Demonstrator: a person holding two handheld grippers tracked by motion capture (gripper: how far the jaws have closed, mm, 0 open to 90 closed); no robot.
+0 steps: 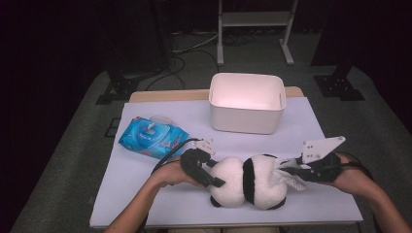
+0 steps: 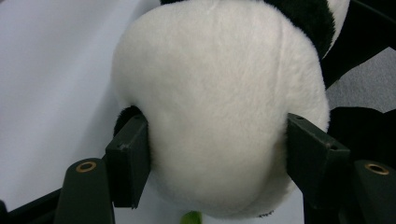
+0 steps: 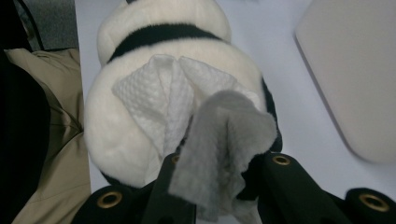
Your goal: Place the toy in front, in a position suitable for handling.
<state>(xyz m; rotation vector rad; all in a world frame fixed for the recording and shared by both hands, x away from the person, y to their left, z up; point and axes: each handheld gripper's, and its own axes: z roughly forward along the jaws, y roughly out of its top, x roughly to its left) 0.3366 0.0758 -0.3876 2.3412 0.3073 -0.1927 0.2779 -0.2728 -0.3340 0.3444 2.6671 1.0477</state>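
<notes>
A pack of wet wipes [image 1: 153, 137] is seen lying at the table's nine o'clock, its lid flipped up, well apart from the action. Next along, the left gripper [image 1: 210, 177] is clamped on the white head end of a plush panda [image 1: 248, 182]; in the left gripper view the toy [image 2: 219, 107] is squeezed between the two jaws, whose pads are pressed into the fur on either side, spread fairly wide because the toy is bulky. The toy is judged to be held this way so that it is kept steady while it is cleaned.

The panda is laid on its side at six o'clock on the white table cover [image 1: 145, 194], close to the near edge.

At its three o'clock end, a white wet wipe [image 1: 290, 178] is pinched in the right gripper [image 1: 297, 174], whose jaws are almost fully closed on the bunched cloth. In the right gripper view the wipe [image 3: 187, 102] is pressed flat against the panda's [image 3: 112, 135] rounded rear; a wiping stroke appears to be in hand.

At twelve o'clock, a white plastic bin [image 1: 247, 116] is left standing open, probably for the toy afterwards.
</notes>
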